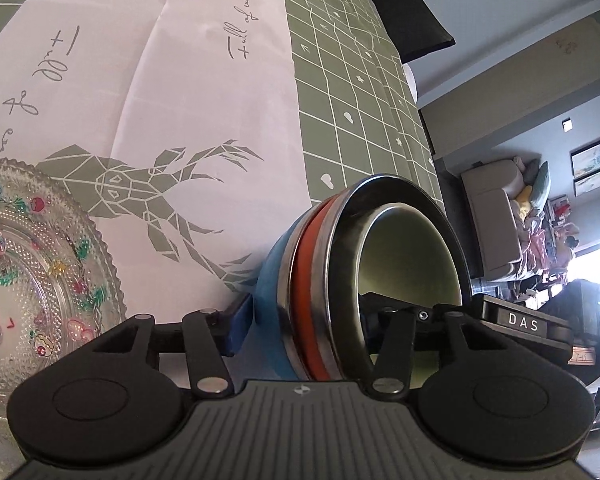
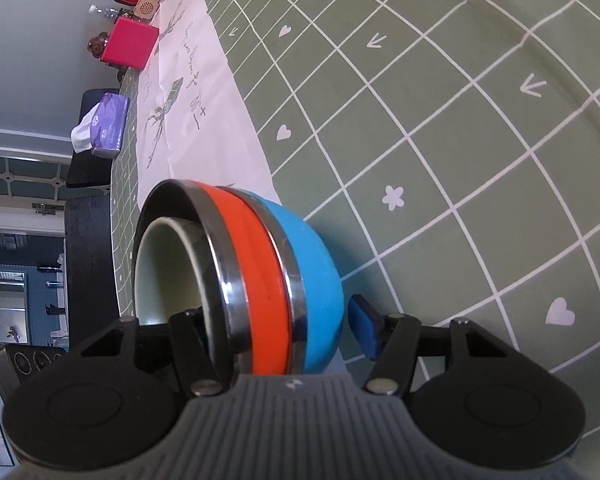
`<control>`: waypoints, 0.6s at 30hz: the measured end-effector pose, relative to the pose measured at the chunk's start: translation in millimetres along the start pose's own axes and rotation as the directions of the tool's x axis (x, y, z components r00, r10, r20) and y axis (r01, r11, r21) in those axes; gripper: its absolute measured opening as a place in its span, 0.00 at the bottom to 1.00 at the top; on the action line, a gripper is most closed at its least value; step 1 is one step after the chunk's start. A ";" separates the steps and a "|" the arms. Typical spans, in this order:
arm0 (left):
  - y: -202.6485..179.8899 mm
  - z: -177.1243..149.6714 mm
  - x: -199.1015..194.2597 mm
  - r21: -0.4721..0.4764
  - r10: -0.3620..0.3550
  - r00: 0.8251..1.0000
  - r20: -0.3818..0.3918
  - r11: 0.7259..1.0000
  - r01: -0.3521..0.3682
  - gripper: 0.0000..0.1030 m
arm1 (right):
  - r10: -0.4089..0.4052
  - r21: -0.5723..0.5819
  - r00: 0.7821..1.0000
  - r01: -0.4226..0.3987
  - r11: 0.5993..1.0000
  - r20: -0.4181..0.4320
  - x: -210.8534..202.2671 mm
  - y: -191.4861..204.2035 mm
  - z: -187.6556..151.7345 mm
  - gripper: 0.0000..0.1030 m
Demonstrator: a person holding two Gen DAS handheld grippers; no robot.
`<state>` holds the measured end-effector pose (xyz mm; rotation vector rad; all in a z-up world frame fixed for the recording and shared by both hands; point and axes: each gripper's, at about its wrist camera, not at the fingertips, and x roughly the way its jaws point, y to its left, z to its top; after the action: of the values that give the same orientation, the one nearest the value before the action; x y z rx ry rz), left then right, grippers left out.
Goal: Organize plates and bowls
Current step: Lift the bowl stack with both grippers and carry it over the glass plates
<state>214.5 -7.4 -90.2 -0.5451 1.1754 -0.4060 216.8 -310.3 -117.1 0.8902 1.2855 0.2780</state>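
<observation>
- Glass plate (image 1: 32,280) is sitting on the bench (image 1: 360,80) at far left, partly on the white runner (image 1: 180,100), clear of the bowls.
- Left gripper (image 1: 300,332) is clamping the nested bowl stack (image 1: 340,280): jaws about half closed, one blue pad on the blue outer wall, the other finger inside the rim.
- Stack is showing blue bowl, orange bowl, steel rims, pale inner bowl, tipped on its side.
- Right gripper (image 2: 284,332) is holding the same stack (image 2: 240,280) from the opposite side; jaws half closed, though its blue pad looks slightly off the wall.
- Risk: with the stack tipped, inner bowls sliding out; uneven pull between hands twisting it loose; a swing left knocking the plate.
</observation>
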 end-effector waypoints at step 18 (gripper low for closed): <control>-7.4 -12.1 -8.3 -0.056 0.064 0.997 0.046 0.997 -0.062 0.52 | -0.033 0.020 0.999 0.033 0.999 0.007 -0.2 7.2 -6.6 0.53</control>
<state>200.2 -10.9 -83.0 -0.5606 1.1573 -0.3060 212.8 -302.9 -112.0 0.8851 1.2969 0.2363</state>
